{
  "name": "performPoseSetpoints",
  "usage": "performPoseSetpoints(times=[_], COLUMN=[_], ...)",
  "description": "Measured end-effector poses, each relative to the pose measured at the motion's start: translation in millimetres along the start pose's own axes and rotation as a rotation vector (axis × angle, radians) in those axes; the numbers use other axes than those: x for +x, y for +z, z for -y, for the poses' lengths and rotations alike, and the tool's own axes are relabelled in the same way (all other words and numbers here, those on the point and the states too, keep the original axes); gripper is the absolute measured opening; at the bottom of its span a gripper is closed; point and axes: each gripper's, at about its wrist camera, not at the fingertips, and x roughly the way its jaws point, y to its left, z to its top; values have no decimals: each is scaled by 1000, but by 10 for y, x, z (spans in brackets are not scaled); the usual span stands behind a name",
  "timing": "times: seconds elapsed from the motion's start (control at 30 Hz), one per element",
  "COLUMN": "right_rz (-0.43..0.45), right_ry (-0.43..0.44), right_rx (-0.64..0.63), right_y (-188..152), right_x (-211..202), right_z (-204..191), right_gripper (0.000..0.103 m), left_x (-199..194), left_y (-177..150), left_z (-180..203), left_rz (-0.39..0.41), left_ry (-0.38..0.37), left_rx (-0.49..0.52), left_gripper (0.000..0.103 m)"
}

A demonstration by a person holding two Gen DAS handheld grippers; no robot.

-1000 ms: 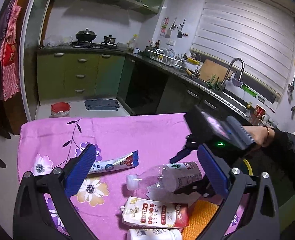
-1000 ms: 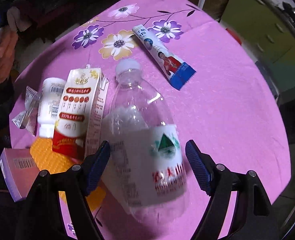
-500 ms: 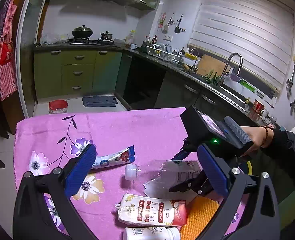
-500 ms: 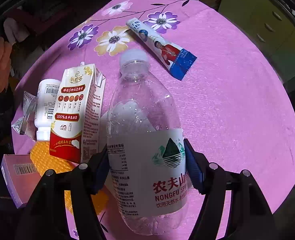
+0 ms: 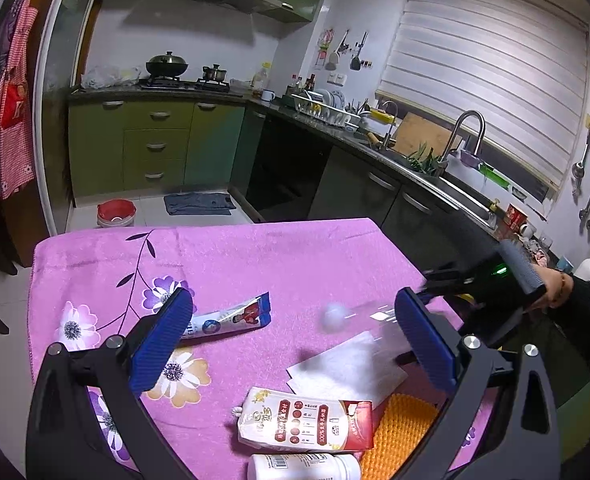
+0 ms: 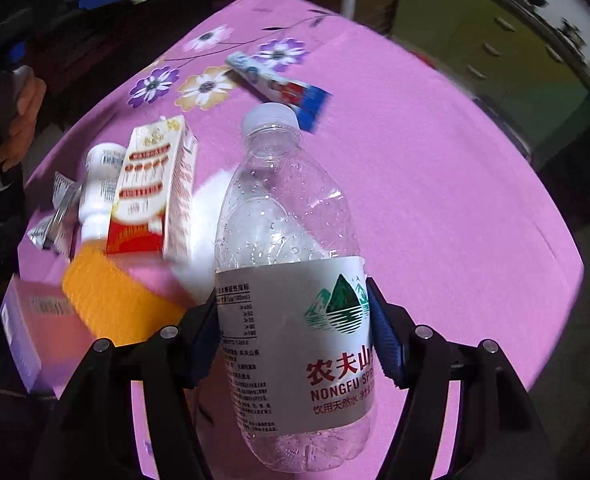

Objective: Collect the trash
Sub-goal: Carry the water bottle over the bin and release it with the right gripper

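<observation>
— Clamping the right gripper (image 6: 295,340) on the clear water bottle (image 6: 287,240), after just closing the jaws onto it. Pressing both blue pads against the white label band, at roughly mid-opening.

— Pointing the cap which way?

— Pointing it toward twelve o'clock in the right wrist view, with the base hanging toward six. Appearing to hold it off the pink flowered tablecloth (image 5: 255,260), though smearing badly in the left wrist view, so not swearing to it.

— And doing what with the left gripper (image 5: 295,304)?

— Hovering it above the cloth, gaping wide, gripping nothing at all.

— Leaving what trash lying around?

— Leaving the red and white carton (image 6: 155,184) flat at ten o'clock from the bottle, lying right beside the small white pill bottle (image 6: 99,184) farther toward nine. Leaving the orange mat (image 6: 107,296) at eight o'clock, partly tucking under the carton's end. Leaving the blue-tipped snack wrapper (image 6: 279,88) at twelve o'clock, just beyond the cap. Leaving crumpled foil scraps (image 6: 55,216) at nine o'clock past the pill bottle, and a pink box (image 6: 35,328) at eight o'clock near the table edge. Showing a white paper sheet (image 5: 347,368) at two o'clock from the carton in the left wrist view.
</observation>
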Motion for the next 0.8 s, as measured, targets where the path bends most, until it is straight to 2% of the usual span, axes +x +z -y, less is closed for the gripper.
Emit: performPoseSetpoints(times=[0.07, 0.23, 0.37, 0.47, 0.63, 0.73, 0.8], right_rz=[12, 5, -75, -149, -221, -222, -199], right_ry=[-29, -158, -271, -308, -302, -298, -328], right_rx=[59, 311, 551, 695, 835, 897, 914], right_y=[-244, -1178, -2081, -2602, -2976, -3093, -3118], right_x=[-185, -677, -848, -774, -485, -364, -391], right_z=[131, 660, 1081, 1318, 1589, 1744, 1778], right_gripper=[65, 65, 65, 65, 65, 68, 70], left_x=[12, 41, 77, 97, 143, 157, 172], left_y=[-8, -27, -46, -58, -79, -88, -88], left_z=[10, 92, 192, 244, 270, 279, 287], left_rz=[-6, -21, -33, -39, -54, -62, -70], left_ry=[-3, -17, -20, -22, -29, -28, -26], left_rx=[0, 21, 52, 70, 76, 83, 86], left_gripper=[96, 96, 96, 96, 96, 96, 96])
